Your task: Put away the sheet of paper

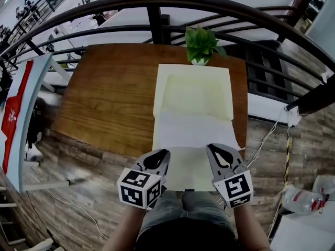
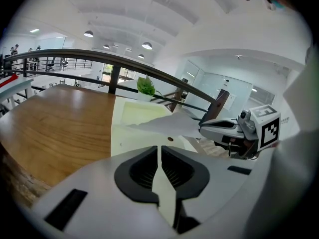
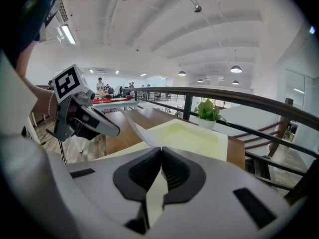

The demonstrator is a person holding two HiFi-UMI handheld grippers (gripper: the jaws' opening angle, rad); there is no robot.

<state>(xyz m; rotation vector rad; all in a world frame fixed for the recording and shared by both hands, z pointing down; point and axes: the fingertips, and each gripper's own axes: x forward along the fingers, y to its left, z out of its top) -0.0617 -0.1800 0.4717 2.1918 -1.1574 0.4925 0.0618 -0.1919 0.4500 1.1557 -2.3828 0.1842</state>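
Observation:
A white sheet of paper (image 1: pixel 194 130) lies across an open pale yellow folder (image 1: pixel 193 90) on the wooden table (image 1: pixel 110 93). Both grippers hold the sheet's near edge. My left gripper (image 1: pixel 165 153) is shut on its left part, my right gripper (image 1: pixel 210 148) on its right part. In the left gripper view the jaws (image 2: pixel 159 148) are pressed together and the sheet (image 2: pixel 169 126) lifts off the folder (image 2: pixel 139 114) toward the right gripper (image 2: pixel 202 127). In the right gripper view the shut gripper (image 3: pixel 160 149) meets the sheet (image 3: pixel 137 126), which curls up beside the left gripper (image 3: pixel 117 131).
A small potted plant (image 1: pixel 201 46) stands at the table's far edge, just beyond the folder. A dark curved railing (image 1: pixel 157 4) runs behind the table. The folder's near flap (image 1: pixel 188 171) hangs over the table's front edge. A plastic bag (image 1: pixel 303 197) lies on the floor at right.

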